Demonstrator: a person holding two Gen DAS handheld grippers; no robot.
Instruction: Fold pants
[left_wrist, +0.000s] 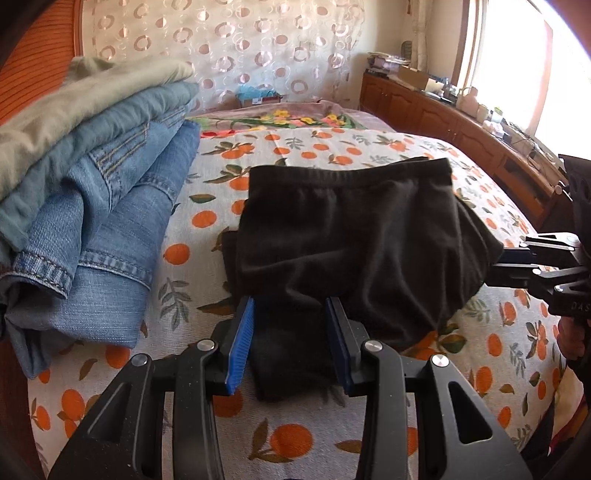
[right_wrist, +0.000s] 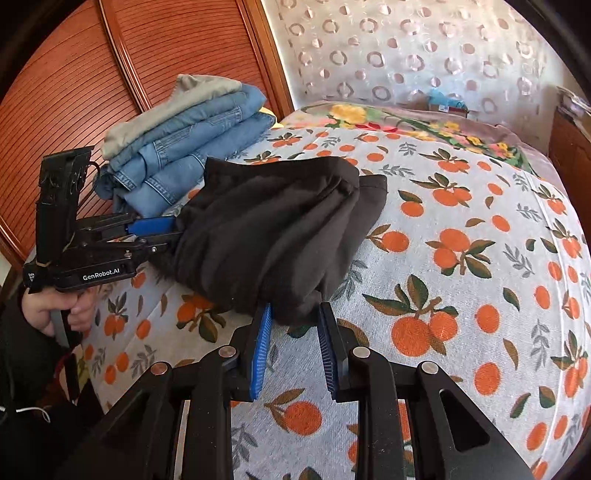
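Left gripper, jaws apart around a fold of the black pants, beside the stacked jeans on the bed; right gripper, jaws also apart at the bundle's edge. Unclamped, the folded layers could slump open.

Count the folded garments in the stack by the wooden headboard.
3 visible. A beige garment lies on top, a light blue denim pair under it, and blue jeans at the bottom. More may be hidden beneath or behind.
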